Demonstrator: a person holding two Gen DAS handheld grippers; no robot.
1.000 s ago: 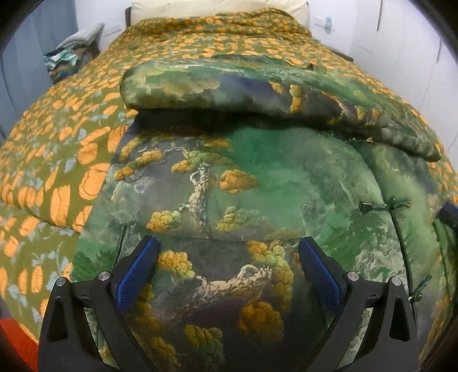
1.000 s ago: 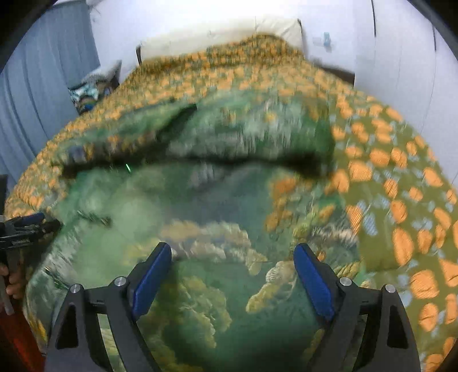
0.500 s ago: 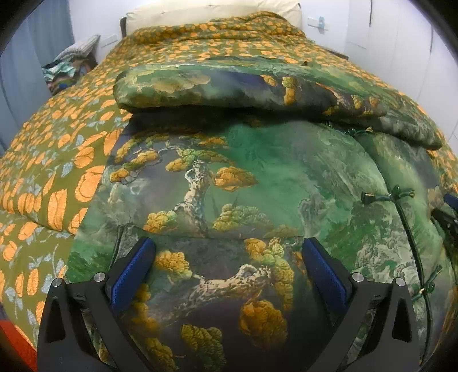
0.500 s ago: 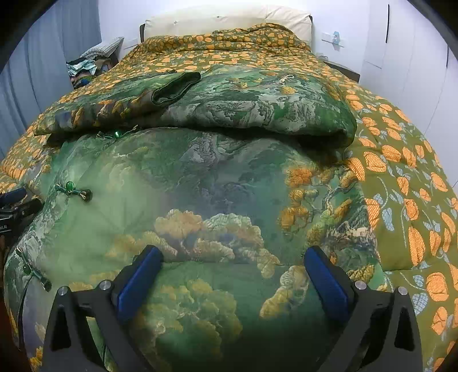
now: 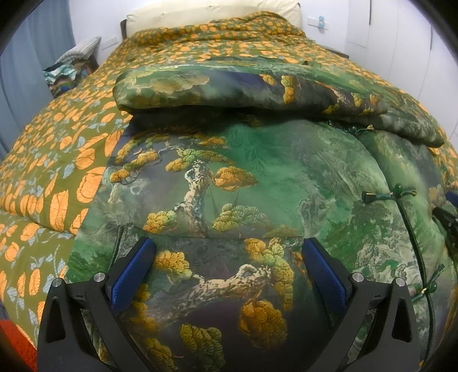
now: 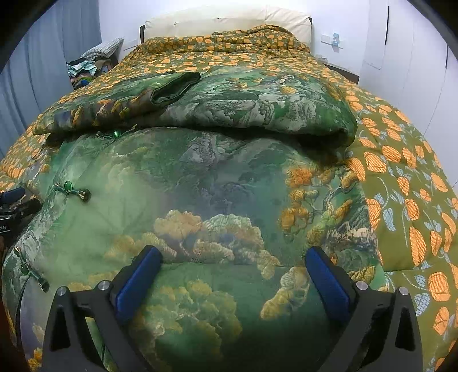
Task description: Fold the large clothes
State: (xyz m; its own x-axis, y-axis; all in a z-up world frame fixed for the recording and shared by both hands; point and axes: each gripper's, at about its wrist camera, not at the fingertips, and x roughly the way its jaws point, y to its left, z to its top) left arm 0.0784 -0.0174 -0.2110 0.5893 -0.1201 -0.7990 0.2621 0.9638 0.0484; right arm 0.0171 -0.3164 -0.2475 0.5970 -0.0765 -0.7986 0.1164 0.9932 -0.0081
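Observation:
A large padded green jacket [image 5: 257, 177] printed with pine trees and mountains lies on the bed, closed with knot buttons [image 5: 389, 196]. Its sleeves [image 5: 229, 88] are folded across the upper part. It also shows in the right wrist view [image 6: 206, 183], with a sleeve cuff [image 6: 174, 88] on top. My left gripper [image 5: 229, 266] is open over the jacket's lower left part. My right gripper [image 6: 233, 269] is open over the lower right part. Neither holds cloth. Each gripper shows at the edge of the other's view.
The bed is covered by an olive quilt with orange leaves [image 5: 57, 160], also shown in the right wrist view [image 6: 406, 177]. A cream headboard [image 6: 229, 20] stands at the far end. A pile of clothes [image 5: 68, 74] lies beside the bed at far left. White walls stand on the right.
Both grippers stay open over the jacket's lower part. Both views have steadied and risen a little, so more of the far bed and headboard shows. The jacket has not moved.

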